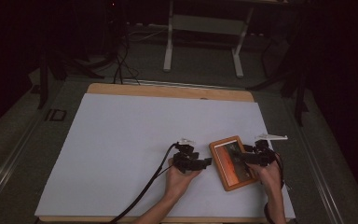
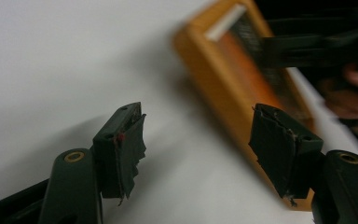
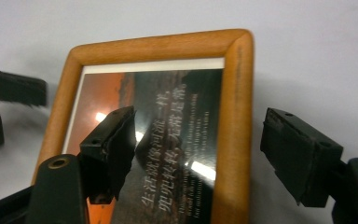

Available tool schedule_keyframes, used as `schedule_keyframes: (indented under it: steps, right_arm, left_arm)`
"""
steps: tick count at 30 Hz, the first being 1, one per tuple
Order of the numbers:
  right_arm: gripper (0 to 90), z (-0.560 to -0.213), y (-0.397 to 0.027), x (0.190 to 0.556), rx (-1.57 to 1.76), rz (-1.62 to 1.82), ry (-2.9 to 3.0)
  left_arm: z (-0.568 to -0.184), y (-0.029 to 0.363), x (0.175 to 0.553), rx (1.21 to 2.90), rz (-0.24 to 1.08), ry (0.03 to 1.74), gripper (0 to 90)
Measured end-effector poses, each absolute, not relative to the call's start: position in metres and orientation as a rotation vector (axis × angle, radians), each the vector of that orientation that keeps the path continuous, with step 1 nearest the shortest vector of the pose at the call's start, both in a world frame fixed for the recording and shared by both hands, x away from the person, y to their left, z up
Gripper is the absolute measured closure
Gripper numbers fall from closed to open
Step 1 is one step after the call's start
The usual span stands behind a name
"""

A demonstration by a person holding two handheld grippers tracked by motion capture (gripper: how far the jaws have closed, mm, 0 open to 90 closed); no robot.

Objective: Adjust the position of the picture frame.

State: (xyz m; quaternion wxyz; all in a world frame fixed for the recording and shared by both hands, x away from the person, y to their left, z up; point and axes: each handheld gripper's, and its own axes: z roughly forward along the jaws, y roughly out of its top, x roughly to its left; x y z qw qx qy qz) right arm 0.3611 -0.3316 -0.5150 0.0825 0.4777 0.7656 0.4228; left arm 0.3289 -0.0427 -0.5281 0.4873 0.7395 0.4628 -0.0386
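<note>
High view. A wooden picture frame [image 1: 231, 162] lay flat on the white sheet [image 1: 121, 140] in the lower right of the picture. The right gripper [image 1: 248, 159] sat over its right edge; the left gripper [image 1: 207, 162] stood just left of it, apart from the wood. The step in hand appeared to be a release: the frame looked set down, both tools loose of it. A next move, if the frame were to be lifted or shifted, would call for closing on one rail again. The room beyond the table was too dark to read.

Left gripper view. The left gripper [image 2: 198, 147] had its jaws spread wide with nothing between them but bare sheet. The picture frame [image 2: 223, 88] ran blurred across the upper right, its lower end cut off behind the right-hand pad. A hand [image 2: 354, 93] showed dimly at the right edge.

Right gripper view. The right gripper [image 3: 198, 154] also stood wide open, straddling the right rail of the picture frame [image 3: 235, 140] without pressing on it. The print behind the glass was partly washed out by glare; its lettering was not legible. The frame's lower part ran out of the bottom edge.
</note>
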Motion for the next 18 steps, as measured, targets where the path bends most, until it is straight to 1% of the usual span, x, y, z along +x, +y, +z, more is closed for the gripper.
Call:
schedule_keyframes:
  steps: [6, 8, 10, 12, 14, 16, 18]
  right_arm:
    - [23.6, -0.518, -0.33, 0.362, 1.414, 1.284, 2.339]
    - [24.1, -0.518, -0.332, 0.362, 1.421, 1.297, 2.339]
    - [24.5, -0.521, -0.334, 0.364, 1.432, 1.328, 2.345]
    - [25.0, -0.522, -0.335, 0.364, 1.454, 1.353, 2.358]
    - [25.1, -0.522, -0.335, 0.364, 1.459, 1.349, 2.357]
    - [25.2, -0.521, -0.333, 0.364, 1.454, 1.336, 2.359]
    - [25.4, -0.52, -0.331, 0.365, 1.457, 1.336, 2.361]
  left_arm:
    - [-0.536, -0.062, 0.336, 1.812, -0.166, 1.136, 34.8]
    - [-0.541, -0.066, 0.34, 1.804, -0.229, 1.131, 34.7]
    - [-0.543, -0.07, 0.341, 1.806, -0.266, 1.112, 37.3]
    - [-0.543, -0.075, 0.341, 1.829, -0.272, 1.088, 40.8]
    - [-0.543, -0.079, 0.342, 1.847, -0.288, 1.066, 46.1]
    - [-0.543, -0.082, 0.341, 1.876, -0.282, 1.066, 45.9]
    - [-0.542, -0.081, 0.342, 1.872, -0.31, 1.075, 46.8]
